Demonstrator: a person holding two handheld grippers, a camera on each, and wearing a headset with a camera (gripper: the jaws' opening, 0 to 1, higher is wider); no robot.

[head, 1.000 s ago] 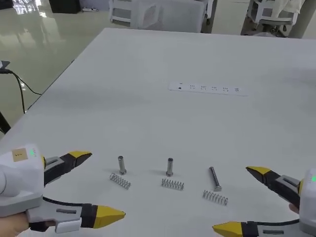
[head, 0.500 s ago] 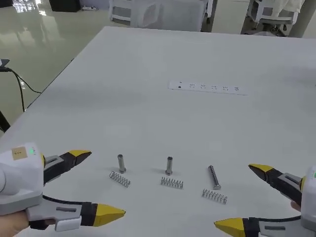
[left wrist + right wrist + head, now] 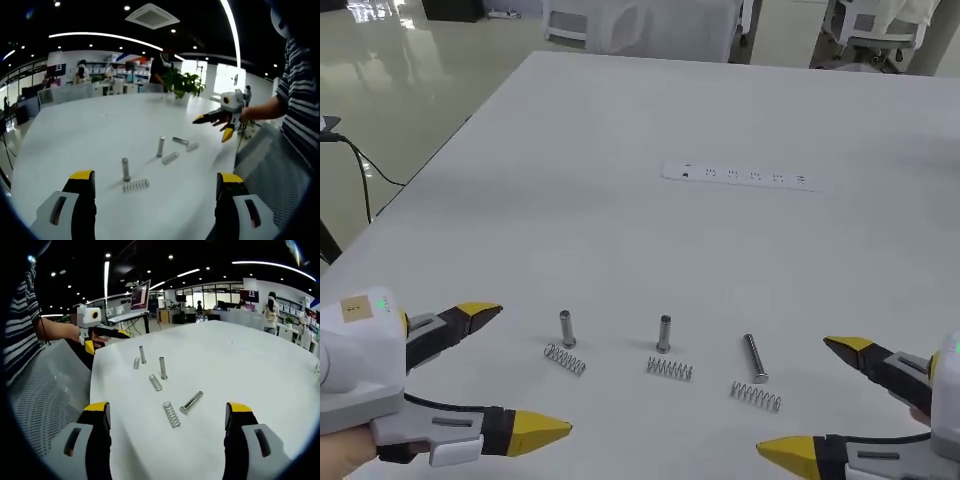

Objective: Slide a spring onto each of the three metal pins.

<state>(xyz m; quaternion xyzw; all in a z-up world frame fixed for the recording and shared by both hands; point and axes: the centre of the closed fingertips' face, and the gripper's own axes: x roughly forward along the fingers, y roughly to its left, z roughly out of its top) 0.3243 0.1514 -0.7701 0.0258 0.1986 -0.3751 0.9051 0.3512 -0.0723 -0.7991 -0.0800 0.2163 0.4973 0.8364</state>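
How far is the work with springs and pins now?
Nothing looks done: no pin carries a spring. The left spring, middle spring and right spring lie on the table beside their pins. The left pin and middle pin stand upright; the right pin lies flat. Nothing is in hand: left gripper and right gripper are open, empty. All three fittings are left.

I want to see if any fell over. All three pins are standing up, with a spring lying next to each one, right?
Not quite. The left pin and the middle pin are standing up, but the right pin is lying on its side on the table; the right gripper view shows it plainly. A spring does lie next to each one.
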